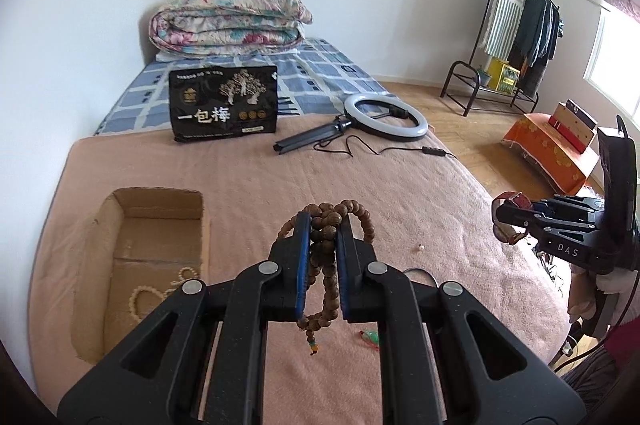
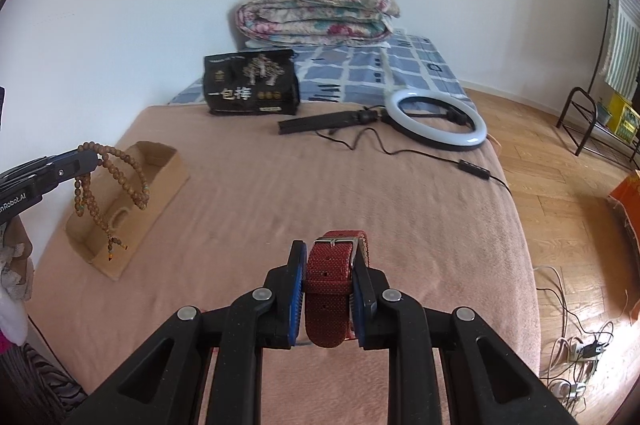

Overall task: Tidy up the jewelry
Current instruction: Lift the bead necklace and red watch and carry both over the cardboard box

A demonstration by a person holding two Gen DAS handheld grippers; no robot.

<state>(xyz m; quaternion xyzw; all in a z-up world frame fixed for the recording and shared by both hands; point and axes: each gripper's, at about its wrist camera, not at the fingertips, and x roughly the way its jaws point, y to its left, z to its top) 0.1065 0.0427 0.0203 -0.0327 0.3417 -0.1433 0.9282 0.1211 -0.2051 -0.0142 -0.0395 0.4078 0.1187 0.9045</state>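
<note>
My left gripper point(image 1: 325, 225) is shut on a brown wooden bead strand point(image 1: 325, 249) that loops over the fingertips and hangs down above the pink blanket; the strand also shows in the right wrist view point(image 2: 116, 177). My right gripper point(image 2: 330, 253) is shut on a red watch strap point(image 2: 330, 281) with a metal buckle, held above the blanket; it also shows in the left wrist view point(image 1: 508, 217). An open cardboard box point(image 1: 132, 221) lies to the left, holding a cream bead strand point(image 1: 160, 293). A small pearl point(image 1: 421, 248) and a green trinket point(image 1: 370, 338) lie on the blanket.
A black snack bag point(image 1: 224, 105) stands at the far edge of the blanket. A ring light point(image 1: 386, 115) with its stand and cable lies to its right. A folded floral quilt point(image 1: 228, 19) sits at the bed's head. Clothes rack point(image 1: 516, 37) and orange-covered table point(image 1: 552, 149) stand on the floor right.
</note>
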